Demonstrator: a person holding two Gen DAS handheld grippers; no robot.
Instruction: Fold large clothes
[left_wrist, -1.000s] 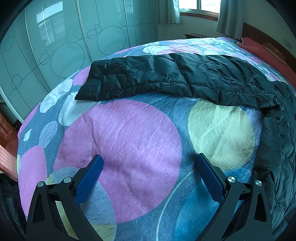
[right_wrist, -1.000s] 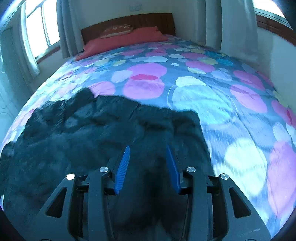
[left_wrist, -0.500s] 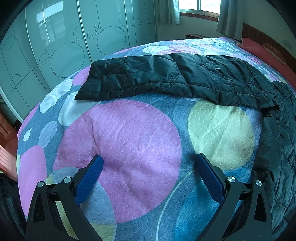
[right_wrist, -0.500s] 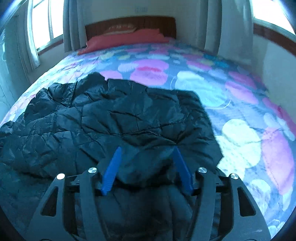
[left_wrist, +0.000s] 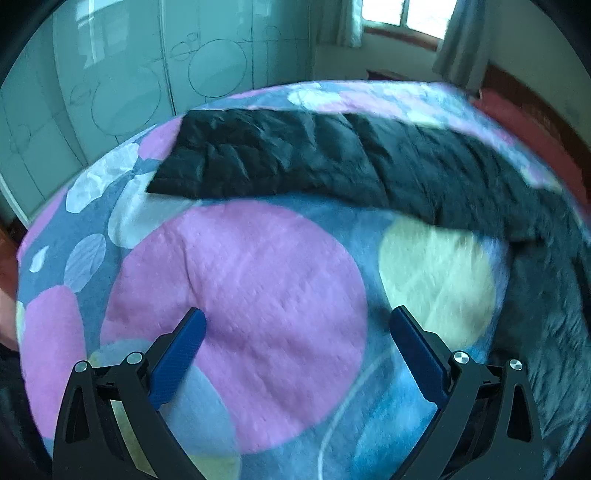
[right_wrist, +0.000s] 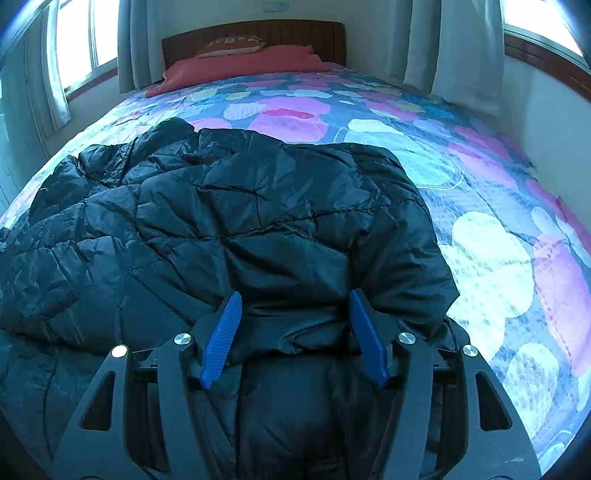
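Note:
A large black quilted jacket (right_wrist: 240, 221) lies spread on the bed. In the left wrist view one long sleeve (left_wrist: 295, 158) stretches across the bedspread away from the body of the jacket at the right edge. My left gripper (left_wrist: 297, 325) is open and empty above a bare pink circle of the bedspread, well short of the sleeve. My right gripper (right_wrist: 295, 310) is open, low over the jacket, with a folded-over flap of black fabric lying between its blue fingers (right_wrist: 225, 332). The jaws are apart and do not pinch it.
The bed (right_wrist: 480, 236) has a bedspread with coloured circles, a red pillow (right_wrist: 240, 64) and a wooden headboard at the far end. A frosted glass wardrobe (left_wrist: 110, 85) stands past the bed's foot. Curtained windows (right_wrist: 461, 48) and a wall run along the right side.
My right gripper has opened wider and dropped closer to the jacket, whose flap now lies folded over. The left view has shifted slightly and blurred; the left gripper stays open.

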